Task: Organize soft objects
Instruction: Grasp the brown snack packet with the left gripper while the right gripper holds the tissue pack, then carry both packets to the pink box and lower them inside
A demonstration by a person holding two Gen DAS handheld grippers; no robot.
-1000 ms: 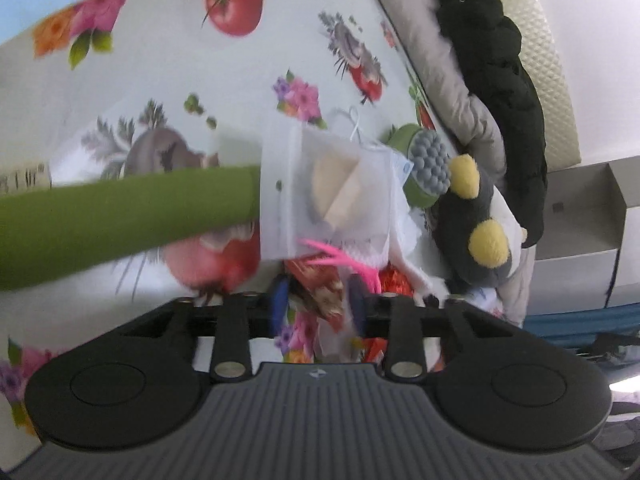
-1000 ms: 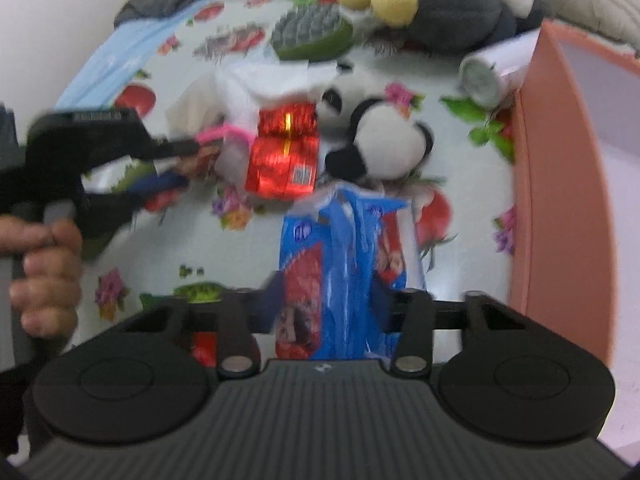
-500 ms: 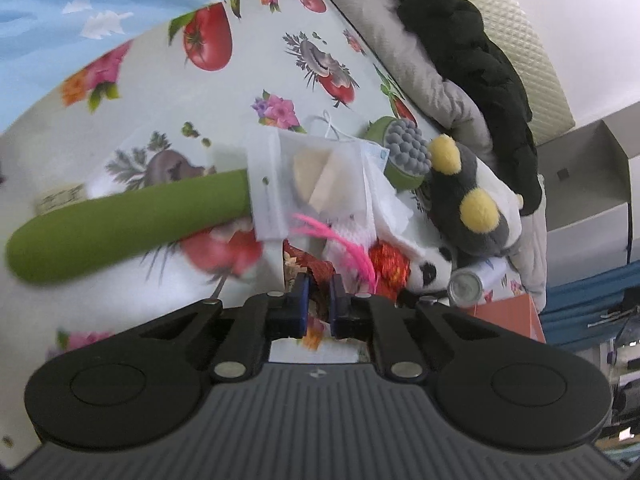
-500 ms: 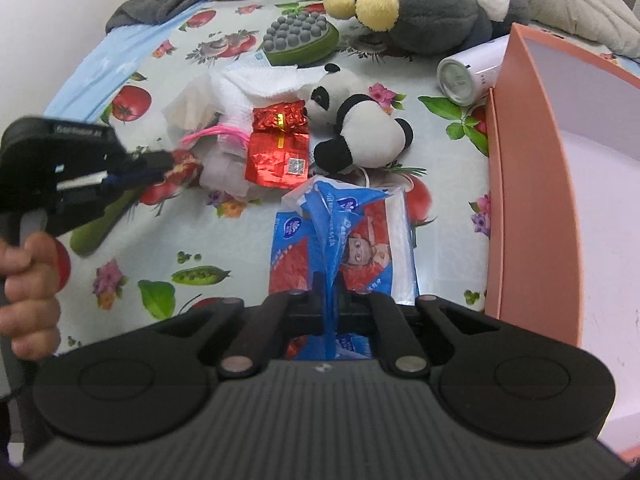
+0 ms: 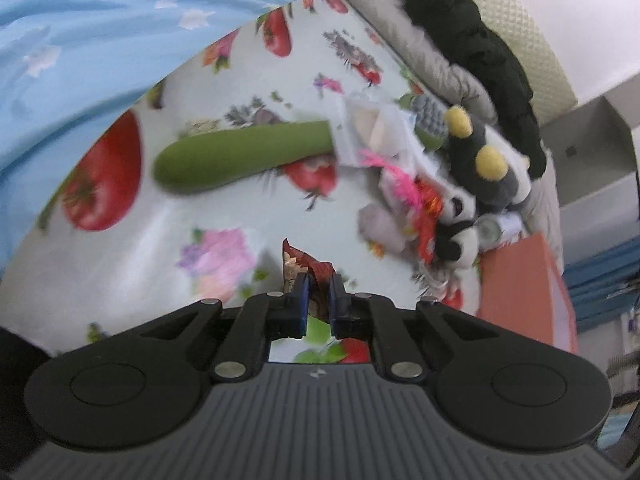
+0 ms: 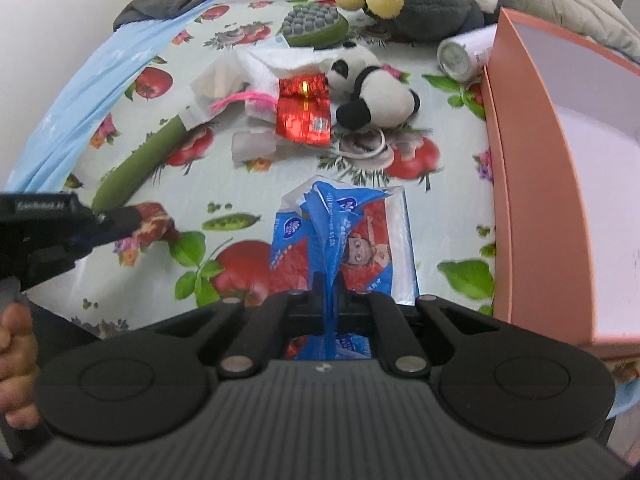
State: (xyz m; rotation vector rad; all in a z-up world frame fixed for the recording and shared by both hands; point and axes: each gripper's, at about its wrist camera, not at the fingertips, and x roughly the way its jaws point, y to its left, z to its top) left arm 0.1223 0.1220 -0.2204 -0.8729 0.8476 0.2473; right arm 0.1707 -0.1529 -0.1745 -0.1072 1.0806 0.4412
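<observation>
Fruit-and-flower print tablecloth [image 6: 448, 200], green cushion [image 6: 140, 164], salmon-pink box [image 6: 532, 184], black-and-white panda [image 6: 376, 96]

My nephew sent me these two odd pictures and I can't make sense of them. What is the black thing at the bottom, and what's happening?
A person holds a hand-held gripper in each hand, each carrying a camera that looks along its fingers. The left hand-held gripper pinches a dark red wrapper. The right hand-held gripper pinches the blue wrap of a tissue pack. On the fruit-print cloth lie a toy panda, a red packet and a green tube. A pink box stands at the right.
</observation>
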